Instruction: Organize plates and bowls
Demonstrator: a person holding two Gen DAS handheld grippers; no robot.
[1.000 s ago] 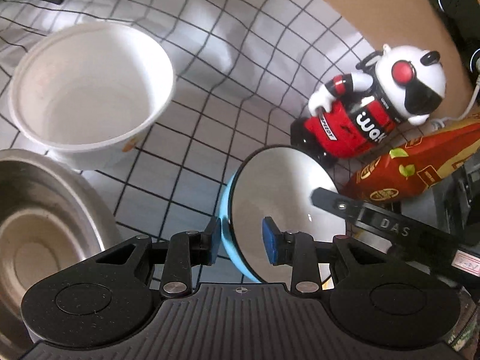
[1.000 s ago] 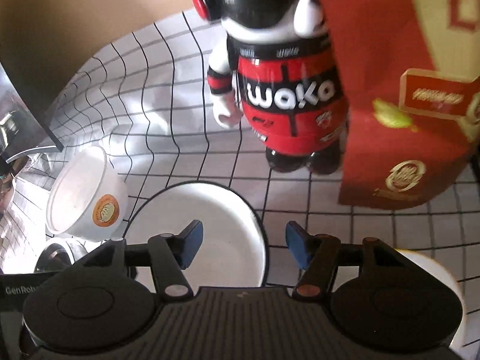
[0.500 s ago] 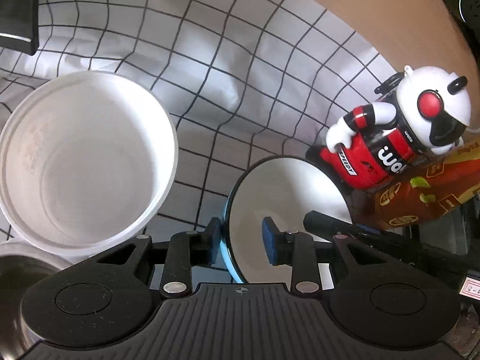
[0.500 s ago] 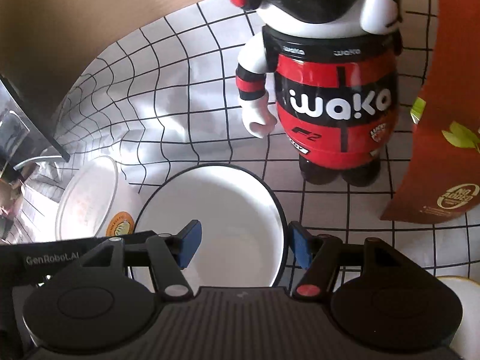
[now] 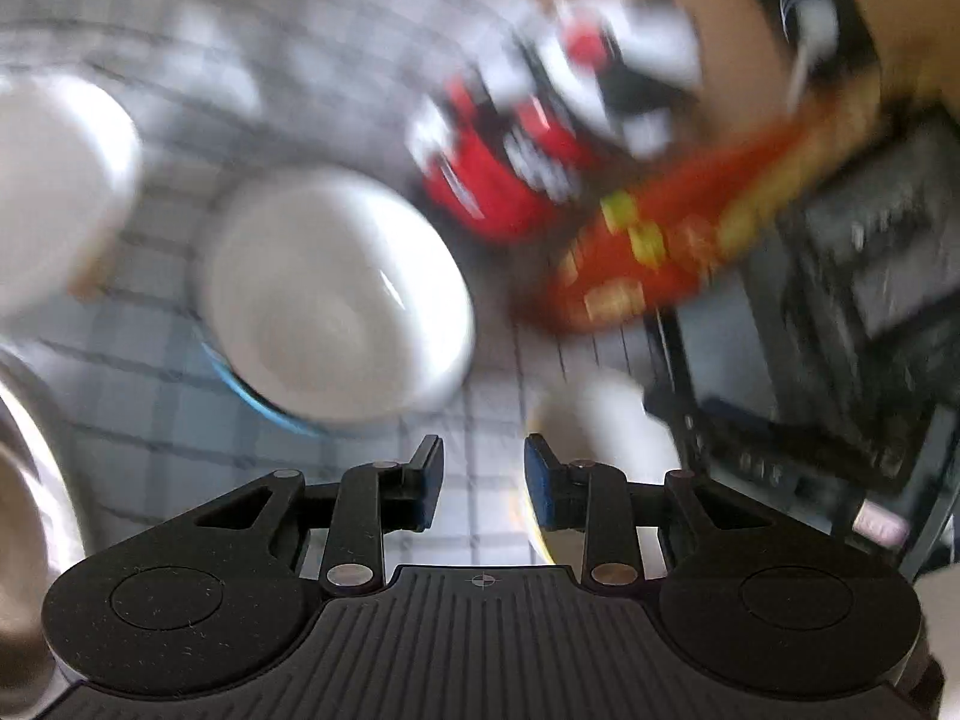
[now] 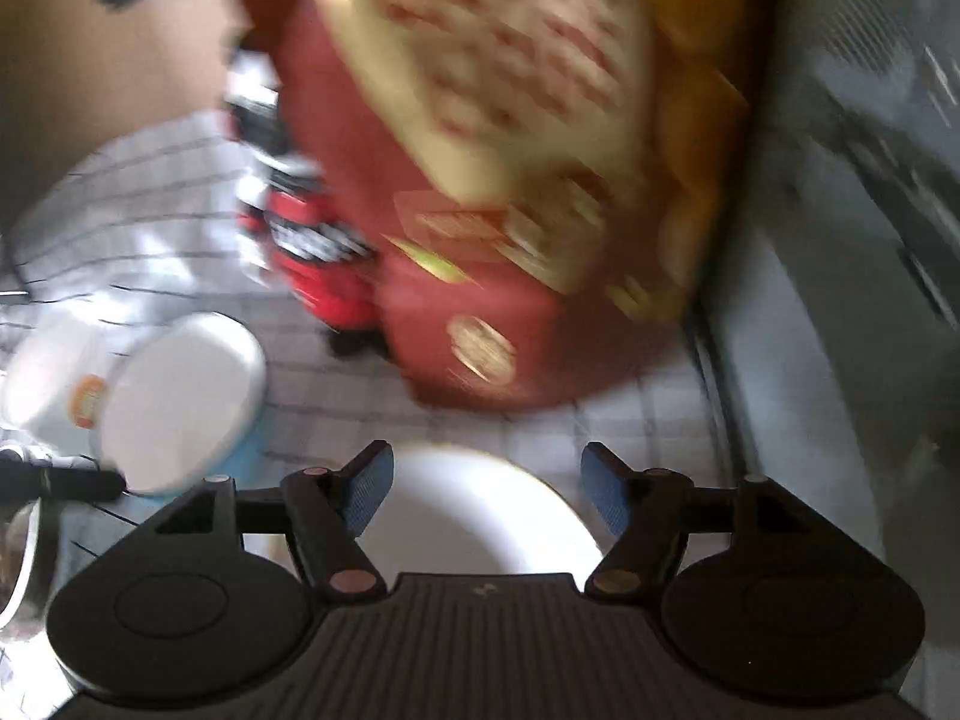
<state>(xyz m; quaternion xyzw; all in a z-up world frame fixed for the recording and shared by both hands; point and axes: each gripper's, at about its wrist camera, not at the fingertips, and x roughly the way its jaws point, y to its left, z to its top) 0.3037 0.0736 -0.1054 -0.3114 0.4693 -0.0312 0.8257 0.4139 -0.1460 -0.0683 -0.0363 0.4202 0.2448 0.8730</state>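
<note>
Though both views were smeared by motion, the blue bowl point(image 5: 336, 294) sat on the checked cloth point(image 5: 156, 420), clear of both grippers, between the white tub point(image 5: 54, 180) toward the cloth's left edge and the toy point(image 5: 540, 138) behind it. The left gripper point(image 5: 483, 483) hung before the bowl, its fingers a narrow gap apart and holding nothing. The right gripper point(image 6: 486, 492) stood wide and empty over a white dish point(image 6: 474, 516). A red bag point(image 6: 510, 210) leaned beside the toy, and a steel pot point(image 5: 24, 516) lay at the near left edge
</note>
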